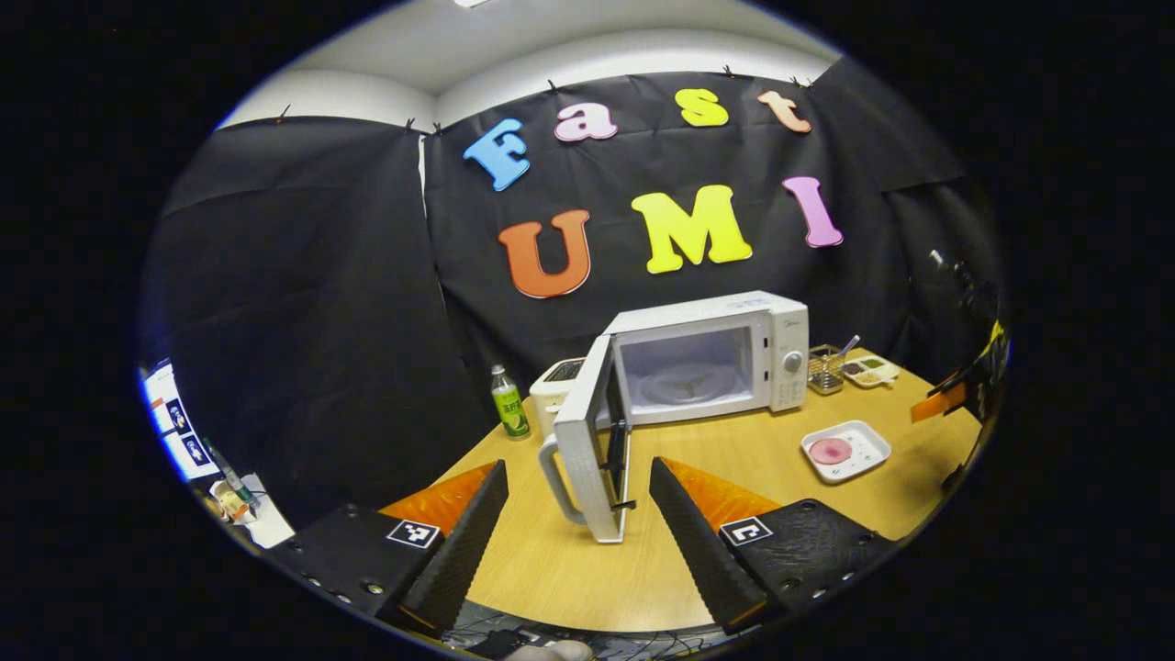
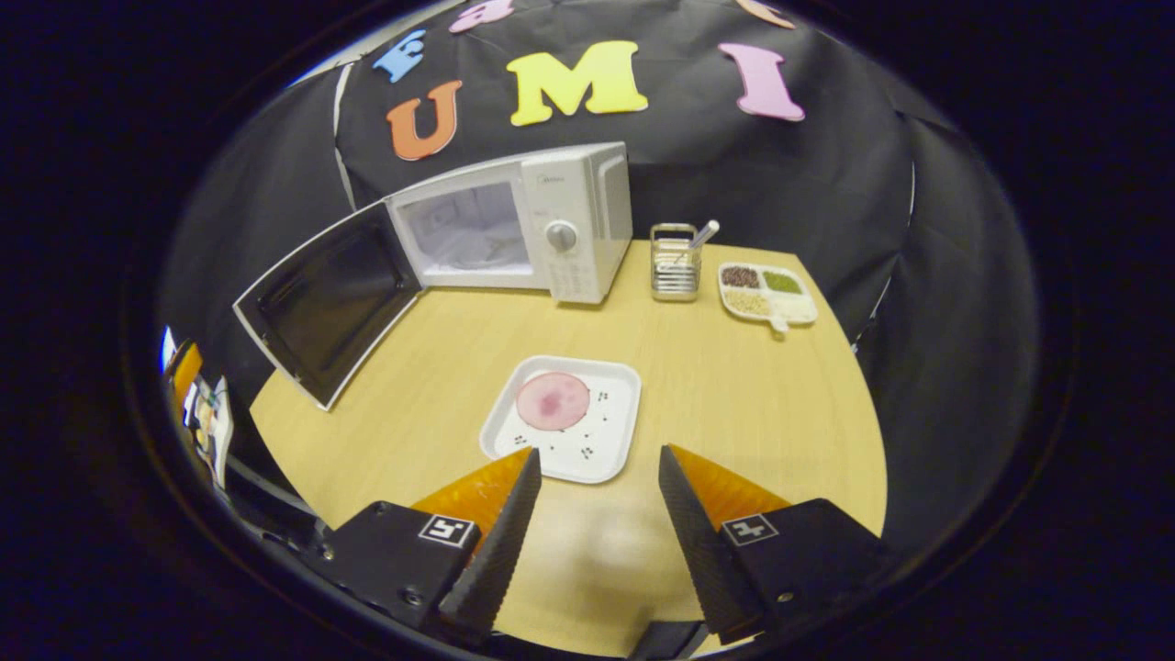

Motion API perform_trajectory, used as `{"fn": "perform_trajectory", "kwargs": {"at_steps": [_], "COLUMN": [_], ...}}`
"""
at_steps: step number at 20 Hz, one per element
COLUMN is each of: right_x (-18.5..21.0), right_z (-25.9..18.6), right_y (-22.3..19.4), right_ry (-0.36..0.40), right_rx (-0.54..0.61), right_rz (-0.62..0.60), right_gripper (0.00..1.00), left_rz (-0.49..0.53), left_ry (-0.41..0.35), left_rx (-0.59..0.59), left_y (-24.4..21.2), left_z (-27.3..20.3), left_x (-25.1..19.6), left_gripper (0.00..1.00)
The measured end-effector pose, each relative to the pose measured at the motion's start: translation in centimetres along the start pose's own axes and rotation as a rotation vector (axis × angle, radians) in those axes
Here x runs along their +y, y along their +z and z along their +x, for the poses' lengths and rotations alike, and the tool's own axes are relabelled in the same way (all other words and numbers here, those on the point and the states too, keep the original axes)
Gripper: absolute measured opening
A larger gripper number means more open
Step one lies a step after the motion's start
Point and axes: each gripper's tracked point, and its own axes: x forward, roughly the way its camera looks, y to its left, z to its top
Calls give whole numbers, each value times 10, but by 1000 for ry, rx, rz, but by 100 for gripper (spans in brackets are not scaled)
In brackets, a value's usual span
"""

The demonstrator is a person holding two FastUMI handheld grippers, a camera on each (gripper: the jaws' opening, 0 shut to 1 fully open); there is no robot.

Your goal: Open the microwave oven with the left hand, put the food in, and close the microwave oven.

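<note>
We see the microwave oven (image 1: 707, 353) at centre frame in the left gripper view, standing on the wooden bench (image 1: 569, 560) with its door (image 1: 592, 441) swung wide open toward the camera. The door's white handle (image 1: 551, 477) faces lower left. The cavity is lit and we can make out the glass turntable (image 1: 688, 381) inside.

The left tongs (image 1: 578, 523) sit at the bottom of that view, fingers spread apart and holding nothing; the lower edge of the door lies between them in the picture, though we cannot tell whether either finger touches it.

The food, a pink round slice (image 2: 553, 401), lies on a white square tray (image 2: 601, 450) at centre of the right gripper view, on the bench in front of the oven and well apart from it. The right tongs (image 2: 597, 514) at the bottom of this view are open and empty, hanging above the bench just short of the tray's near edge.

Upper right of the tray we note a wire holder (image 2: 676, 262) with a utensil in it, and beside it a divided dish (image 2: 767, 292) of grains. In the left gripper view a green bottle (image 1: 508, 402) stands left of the oven.
</note>
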Motion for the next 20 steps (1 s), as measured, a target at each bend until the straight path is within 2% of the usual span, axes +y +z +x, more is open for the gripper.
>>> {"fn": "perform_trajectory", "kwargs": {"at_steps": [1, 3, 4, 5, 6, 7, 9, 10, 11, 12, 13, 14, 15, 20], "right_x": [-7, -11, -13, -13, -11, -9, -4, -4, -5, -10, -13, -12, -16, -17], "right_z": [16, 42, 53, 63, 70, 77, 85, 88, 89, 90, 89, 88, 90, 92], "right_y": [-4, -8, -11, -16, -18, -23, -31, -34, -33, -35, -34, -37, -34, -34], "right_ry": [7, 43, 59, 79, 104, 123, 156, 152, 141, 117, 91, 75, 63, -25], "right_rx": [35, 93, 120, 146, 167, 191, 228, 244, 233, 262, 269, 278, 294, 325], "right_rz": [30, 85, 99, 113, 124, 132, 156, 167, 185, 193, 221, 248, 270, 267], "right_gripper": [81, 69, 54, 63, 59, 46, 41, 46, 29, 34, 21, 15, 5, 4], "left_rz": [-23, -76, -87, -88, -85, -78, -59, -52, -49, -50, -56, -65, -69, -55], "left_ry": [0, 15, 29, 45, 55, 57, 56, 58, 59, 62, 64, 56, 50, 2], "left_rx": [-7, -15, -22, -33, -40, -46, -47, -47, -44, -39, -32, -30, -30, -69], "left_y": [11, 31, 41, 50, 57, 62, 68, 68, 67, 66, 63, 62, 62, 64], "left_z": [-1, -1, 0, 0, 1, 2, 4, 5, 7, 10, 13, 16, 20, 40], "left_x": [-6, -19, -22, -24, -26, -29, -32, -32, -29, -28, -26, -27, -28, -18], "left_gripper": [95, 95, 95, 95, 95, 95, 95, 95, 95, 95, 95, 95, 95, 95]}}
